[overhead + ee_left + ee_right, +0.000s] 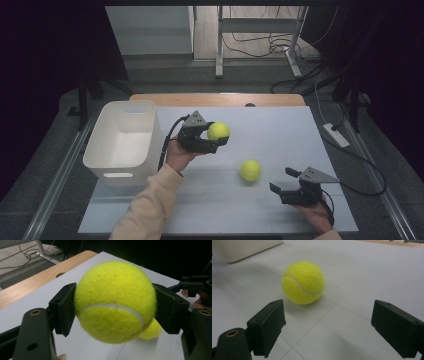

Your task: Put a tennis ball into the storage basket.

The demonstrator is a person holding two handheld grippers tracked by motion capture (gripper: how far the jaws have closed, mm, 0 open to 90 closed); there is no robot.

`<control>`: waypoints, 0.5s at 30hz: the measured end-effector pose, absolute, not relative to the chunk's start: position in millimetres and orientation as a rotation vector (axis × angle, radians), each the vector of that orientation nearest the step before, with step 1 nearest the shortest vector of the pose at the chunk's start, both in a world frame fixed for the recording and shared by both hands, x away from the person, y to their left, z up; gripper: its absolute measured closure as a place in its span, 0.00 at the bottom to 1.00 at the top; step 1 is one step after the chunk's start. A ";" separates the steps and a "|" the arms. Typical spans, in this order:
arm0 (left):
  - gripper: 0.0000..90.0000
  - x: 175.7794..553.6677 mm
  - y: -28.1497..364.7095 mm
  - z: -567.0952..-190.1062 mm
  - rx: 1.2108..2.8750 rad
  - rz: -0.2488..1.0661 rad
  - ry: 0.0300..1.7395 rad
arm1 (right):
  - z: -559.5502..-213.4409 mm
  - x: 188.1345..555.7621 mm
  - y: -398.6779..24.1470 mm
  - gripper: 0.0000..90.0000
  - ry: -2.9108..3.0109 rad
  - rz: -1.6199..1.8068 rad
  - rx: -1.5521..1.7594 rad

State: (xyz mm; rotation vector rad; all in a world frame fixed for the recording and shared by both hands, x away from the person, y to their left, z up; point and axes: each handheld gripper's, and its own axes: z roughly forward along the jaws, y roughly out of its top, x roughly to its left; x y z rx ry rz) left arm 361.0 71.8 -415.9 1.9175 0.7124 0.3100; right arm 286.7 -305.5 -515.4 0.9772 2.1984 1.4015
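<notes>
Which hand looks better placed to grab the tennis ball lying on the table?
Right. The right gripper is open, aimed at the loose tennis ball close ahead. The left gripper already clamps another tennis ball.

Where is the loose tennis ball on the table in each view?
High view: loose ball right of centre, on the table.
Left gripper view: low right, peeking from behind the held ball.
Right gripper view: upper centre-left, ahead of the open fingers.
Shared landmark: white bin.

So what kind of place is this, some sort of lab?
Probably a lab or recording room: dark curtains flank a white-topped table, loose cables cross the floor, and a person works handheld grippers around tennis balls.
</notes>
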 end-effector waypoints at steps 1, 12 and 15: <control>0.30 360.6 72.3 -415.5 1.915 0.310 0.712 | -515.2 286.3 -305.5 0.13 2.197 1.400 0.975; 0.30 358.1 79.9 -409.4 1.898 0.329 0.717 | -515.3 286.0 -305.5 0.13 2.192 1.398 0.980; 0.30 357.9 81.8 -407.9 1.895 0.337 0.718 | -515.2 286.9 -305.9 0.13 2.192 1.398 0.980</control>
